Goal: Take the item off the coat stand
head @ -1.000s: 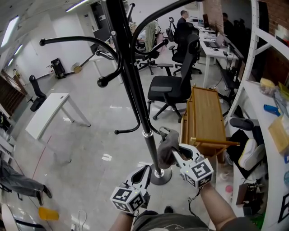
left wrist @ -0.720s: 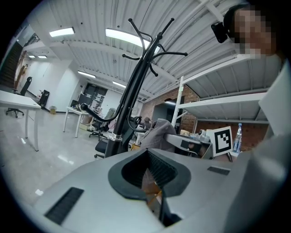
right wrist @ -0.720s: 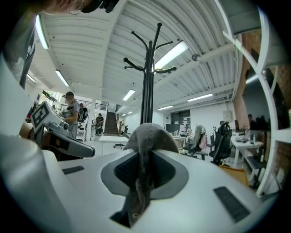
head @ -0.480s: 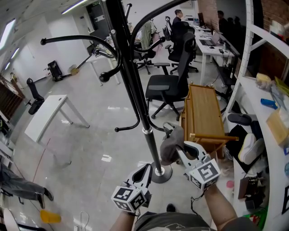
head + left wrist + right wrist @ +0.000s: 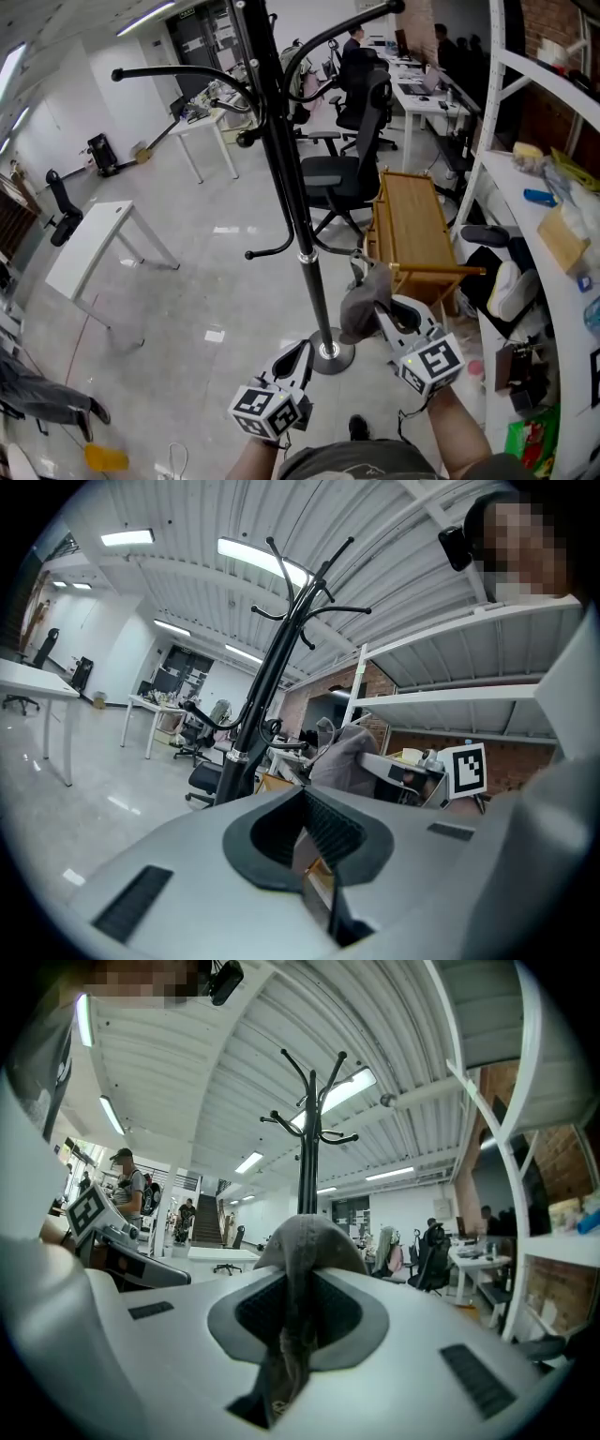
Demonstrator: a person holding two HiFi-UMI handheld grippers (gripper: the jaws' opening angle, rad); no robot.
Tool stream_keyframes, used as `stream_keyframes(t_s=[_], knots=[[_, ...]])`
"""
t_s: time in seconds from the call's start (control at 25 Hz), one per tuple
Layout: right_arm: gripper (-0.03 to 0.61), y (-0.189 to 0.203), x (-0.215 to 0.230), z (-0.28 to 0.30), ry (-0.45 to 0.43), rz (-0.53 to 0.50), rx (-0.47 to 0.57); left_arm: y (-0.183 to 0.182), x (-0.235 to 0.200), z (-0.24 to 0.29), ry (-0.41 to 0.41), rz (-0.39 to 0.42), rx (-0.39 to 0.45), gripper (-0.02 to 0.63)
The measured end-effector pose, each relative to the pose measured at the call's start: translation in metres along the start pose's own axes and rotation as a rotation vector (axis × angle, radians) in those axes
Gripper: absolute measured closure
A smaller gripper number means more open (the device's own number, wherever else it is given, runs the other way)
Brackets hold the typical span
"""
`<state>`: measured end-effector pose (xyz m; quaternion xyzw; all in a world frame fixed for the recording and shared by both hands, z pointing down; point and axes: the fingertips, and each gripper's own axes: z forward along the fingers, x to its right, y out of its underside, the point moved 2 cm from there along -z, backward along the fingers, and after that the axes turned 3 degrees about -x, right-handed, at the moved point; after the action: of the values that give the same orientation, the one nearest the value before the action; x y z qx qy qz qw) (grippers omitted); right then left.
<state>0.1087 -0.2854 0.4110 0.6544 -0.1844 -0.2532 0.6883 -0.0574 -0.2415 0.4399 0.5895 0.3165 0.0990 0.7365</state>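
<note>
Cloth (image 5: 361,305), bunched beyond identifying, stays clamped in right gripper (image 5: 382,314), now farther from coat stand (image 5: 284,187); left gripper (image 5: 300,356) closed, empty.

The coat stand (image 5: 284,169) beyond the right tool (image 5: 382,314) runs off the head view's top edge. The grey cloth (image 5: 356,309) has its lower folds hidden between that tool's jaws.

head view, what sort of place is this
Probably an open-plan office or workshop: swivel office chairs, white desks with people working at the far end, and white shelving on the right.
</note>
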Motion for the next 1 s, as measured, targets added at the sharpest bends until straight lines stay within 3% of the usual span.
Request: stream_keyframes(t_s=[1.0], knots=[[0.534, 0.025, -0.137, -0.117, 0.101, 0.034, -0.038, 0.041, 0.044, -0.148, 0.119, 0.005, -0.048, 0.606]])
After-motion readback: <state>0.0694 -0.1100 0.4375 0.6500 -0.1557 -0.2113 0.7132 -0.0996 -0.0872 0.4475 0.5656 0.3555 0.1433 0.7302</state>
